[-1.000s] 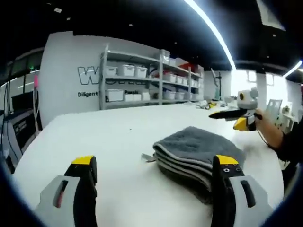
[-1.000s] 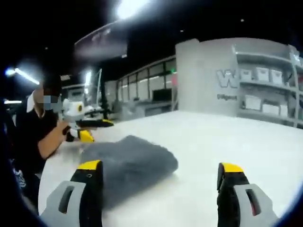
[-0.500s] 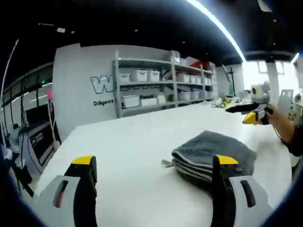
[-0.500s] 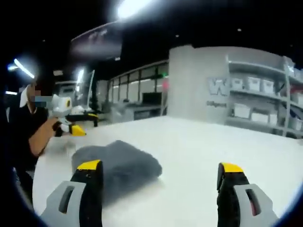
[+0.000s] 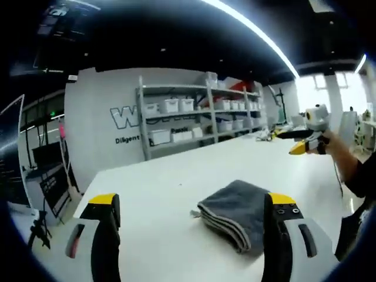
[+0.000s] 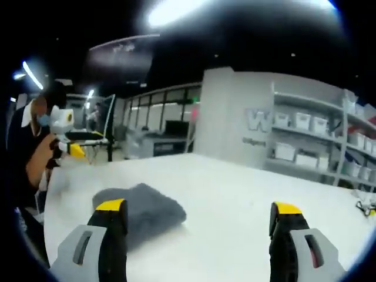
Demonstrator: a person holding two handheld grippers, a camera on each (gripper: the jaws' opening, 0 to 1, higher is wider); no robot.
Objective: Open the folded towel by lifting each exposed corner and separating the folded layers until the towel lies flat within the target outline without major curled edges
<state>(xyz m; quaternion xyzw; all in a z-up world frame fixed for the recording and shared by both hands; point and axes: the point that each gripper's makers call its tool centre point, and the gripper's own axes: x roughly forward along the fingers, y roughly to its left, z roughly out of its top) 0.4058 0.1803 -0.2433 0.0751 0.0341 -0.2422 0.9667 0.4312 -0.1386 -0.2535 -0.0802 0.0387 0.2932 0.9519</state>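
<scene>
White table [image 5: 176, 182] carries the folded towel [image 5: 235, 214] (grey, layers stacked), untouched. Both views have drawn back from it since a second ago. Left gripper [image 5: 191, 235] and right gripper [image 6: 200, 235] hover with jaws apart, so unfolding hasn't begun.

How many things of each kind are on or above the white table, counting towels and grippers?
Folded grey towel: 1
Hand-held two-jaw grippers with yellow tips: 2, the left gripper and the right gripper, both with jaws apart
Total: 3, over the white table
</scene>
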